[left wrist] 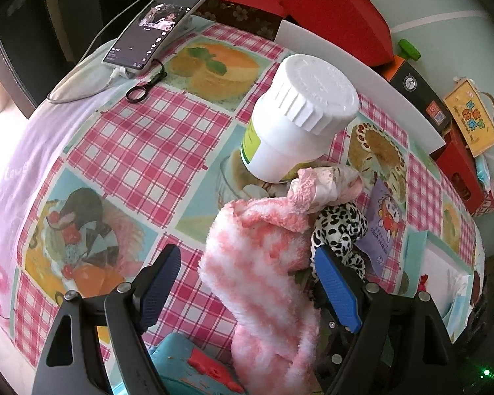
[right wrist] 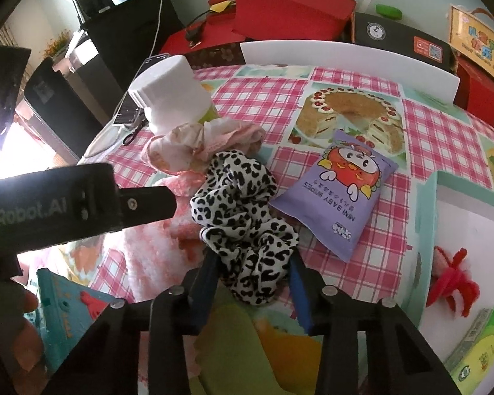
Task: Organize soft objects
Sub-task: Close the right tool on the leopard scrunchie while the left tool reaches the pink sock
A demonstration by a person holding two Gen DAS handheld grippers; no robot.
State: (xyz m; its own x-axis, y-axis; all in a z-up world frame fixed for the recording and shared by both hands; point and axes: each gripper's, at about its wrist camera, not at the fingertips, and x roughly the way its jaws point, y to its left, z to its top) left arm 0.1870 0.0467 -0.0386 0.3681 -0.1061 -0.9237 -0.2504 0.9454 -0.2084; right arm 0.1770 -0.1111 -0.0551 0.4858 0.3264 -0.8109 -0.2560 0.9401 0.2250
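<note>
On the checked bench (right wrist: 428,131) our left gripper (left wrist: 247,283) hangs wide open over the fluffy pink-striped sock (left wrist: 263,263), limp and light. Our right gripper (right wrist: 252,283) pinches the leopard scrunchie (right wrist: 243,210), jaws closed on its soft, springy near edge.

Checked tablecloth (right wrist: 438,138) bears scrunchie (right wrist: 247,204), wipes (right wrist: 339,191) (purple), bottle (right wrist: 171,95).

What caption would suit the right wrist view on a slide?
Right gripper closes on leopard-print scrunchie, beside purple wipes pack on checked tablecloth.
</note>
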